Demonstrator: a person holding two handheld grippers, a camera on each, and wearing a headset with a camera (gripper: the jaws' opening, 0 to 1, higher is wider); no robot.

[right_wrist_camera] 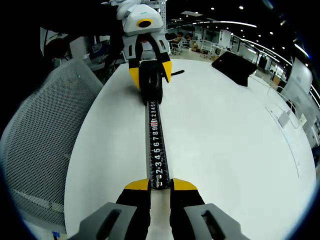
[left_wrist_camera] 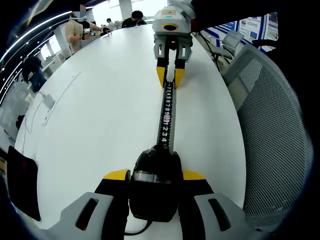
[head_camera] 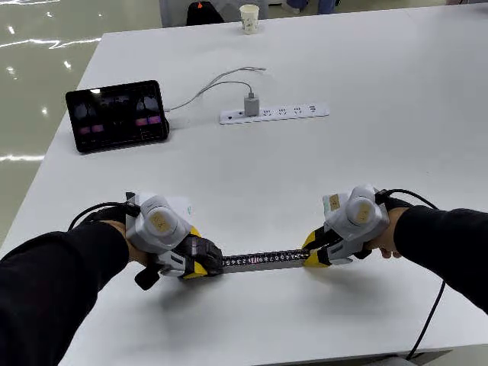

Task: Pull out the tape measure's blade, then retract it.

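On our left, the left gripper (head_camera: 194,263) is clamped on the black tape measure case (head_camera: 204,255), with a yellow-tipped jaw pressed against each side. The case sits low over the white bench (head_camera: 305,168), near its front edge. From the case the blade (head_camera: 267,258) runs out to the right, numbers facing up; we cannot tell whether it touches the bench. At its far end the right gripper (head_camera: 316,255) pinches the blade's tip, its jaws drawn almost together.

The left hand (head_camera: 116,229) and the right hand (head_camera: 387,235) each hold a gripper body from behind. Black sleeves come in from the lower corners, and the two grippers point at each other along the blade.

The head view adds a dark tablet (head_camera: 117,115), a power strip (head_camera: 274,113) with a charger (head_camera: 252,103) plugged in, and a paper cup (head_camera: 249,18) at the far edge. The left gripper view shows the case from behind and a mesh chair back (left_wrist_camera: 270,125) beside the bench. In the right gripper view we can read the blade's numerals running away from the jaws.
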